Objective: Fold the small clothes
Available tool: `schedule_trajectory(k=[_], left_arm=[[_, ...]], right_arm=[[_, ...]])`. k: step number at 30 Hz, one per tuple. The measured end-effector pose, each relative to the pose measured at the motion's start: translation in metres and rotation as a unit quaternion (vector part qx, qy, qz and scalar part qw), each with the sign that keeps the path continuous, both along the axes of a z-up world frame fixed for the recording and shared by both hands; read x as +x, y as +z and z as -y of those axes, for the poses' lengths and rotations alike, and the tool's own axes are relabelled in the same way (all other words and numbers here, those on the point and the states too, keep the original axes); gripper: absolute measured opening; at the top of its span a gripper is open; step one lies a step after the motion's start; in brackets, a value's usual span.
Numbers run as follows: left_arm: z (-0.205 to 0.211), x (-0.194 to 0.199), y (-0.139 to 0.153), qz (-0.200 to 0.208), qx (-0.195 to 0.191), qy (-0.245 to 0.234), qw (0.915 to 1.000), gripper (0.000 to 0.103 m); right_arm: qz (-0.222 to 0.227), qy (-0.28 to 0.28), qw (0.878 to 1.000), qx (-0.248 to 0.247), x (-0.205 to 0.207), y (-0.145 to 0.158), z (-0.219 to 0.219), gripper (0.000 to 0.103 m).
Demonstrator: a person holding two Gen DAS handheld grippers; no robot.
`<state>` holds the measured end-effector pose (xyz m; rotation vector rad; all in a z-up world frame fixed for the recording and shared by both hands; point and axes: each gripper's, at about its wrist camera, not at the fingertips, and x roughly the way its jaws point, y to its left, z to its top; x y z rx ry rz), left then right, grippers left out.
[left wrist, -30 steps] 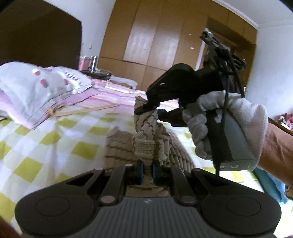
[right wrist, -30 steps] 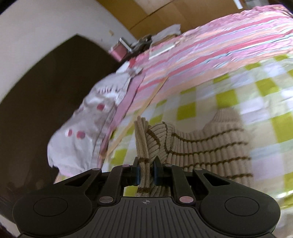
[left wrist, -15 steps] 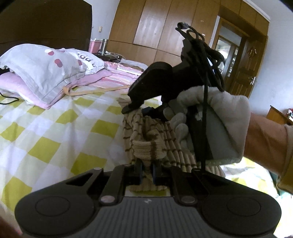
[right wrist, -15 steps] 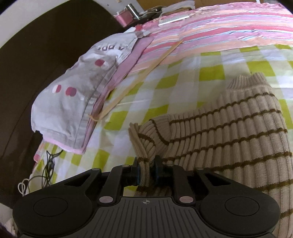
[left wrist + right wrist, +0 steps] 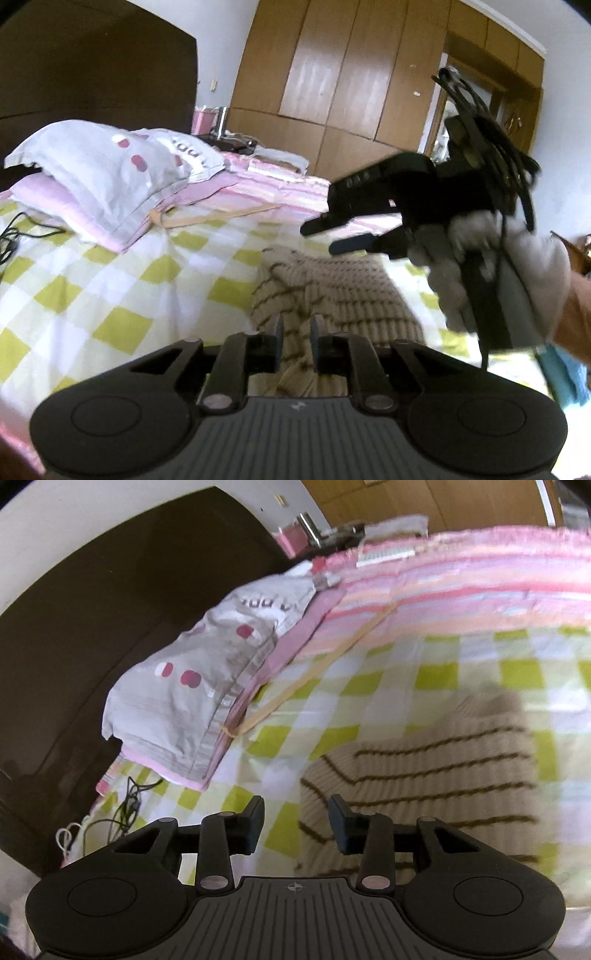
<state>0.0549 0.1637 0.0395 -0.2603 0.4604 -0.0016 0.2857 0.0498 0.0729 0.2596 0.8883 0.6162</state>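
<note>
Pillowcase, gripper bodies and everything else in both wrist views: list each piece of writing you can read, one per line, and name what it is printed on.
Grey pillowcase: a row of white printed letters near its top edge; blurred and seen at an angle, unreadable.
Left gripper body: small pale logo mark, not text.
Right gripper body: small crosshair mark, not text.
Striped sweater: no text visible.

Black ribbed left gripper [image 5: 295, 338] body; right gripper [image 5: 338, 236] — cable-wrapped — in a white-gloved hand [image 5: 517, 280].
</note>
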Motion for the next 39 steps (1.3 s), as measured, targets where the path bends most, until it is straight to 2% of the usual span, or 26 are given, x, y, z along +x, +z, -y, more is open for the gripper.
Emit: schedule_trajectory(k=[3,6,9,14,17,19,20,22,26,29,34,39], left_arm=[[0.01,0.016,-0.004,-0.004,0.0,-0.026,0.9997,0.024],[0.016,0.034,-0.018,-0.025,-0.006,-0.031,0.9992,0.024],[0.014,0.045,-0.031,-0.046,-0.004,-0.014,0.9988,0.024],[0.005,0.052,-0.047,-0.077,-0.009,-0.009,0.9969,0.024],[0.003,0.053,-0.052,-0.086,-0.02,-0.021,0.9959,0.024],[0.004,0.051,-0.052,-0.085,-0.015,-0.021,0.9961,0.021],[0.004,0.047,-0.05,-0.08,-0.017,-0.022,0.9964,0.018],[0.002,0.04,-0.045,-0.065,-0.028,-0.022,0.9973,0.016],[-0.002,0.029,-0.037,-0.047,-0.037,-0.009,0.9982,0.015],[-0.004,0.031,-0.041,-0.07,-0.029,0.009,0.9971,0.015],[-0.005,0.039,-0.051,-0.117,-0.014,0.026,0.9927,0.015],[-0.003,0.044,-0.058,-0.14,0.0,0.031,0.9896,0.016]], right_arm=[[0.009,0.0,1.0,-0.012,-0.006,0.002,0.009,0.039],[0.009,0.008,0.999,-0.039,-0.006,-0.003,0.005,0.039],[0.011,0.012,0.998,-0.066,-0.002,-0.01,-0.007,0.04],[0.002,0.021,0.994,-0.107,0.013,-0.031,-0.038,0.047],[0.028,0.022,0.988,-0.152,0.014,-0.039,-0.057,0.047],[0.039,0.023,0.983,-0.177,0.014,-0.044,-0.064,0.033],[0.044,0.025,0.981,-0.185,0.013,-0.045,-0.066,0.031],[0.043,0.025,0.983,-0.177,0.011,-0.041,-0.064,0.018],[0.033,0.016,0.991,-0.126,0.012,-0.02,-0.057,0.016],[0.035,0.022,0.994,-0.104,0.009,-0.013,-0.062,0.016],[0.008,0.034,0.992,-0.118,0.01,-0.042,-0.081,0.017],[-0.02,0.045,0.995,-0.091,0.014,-0.065,-0.085,0.02]])
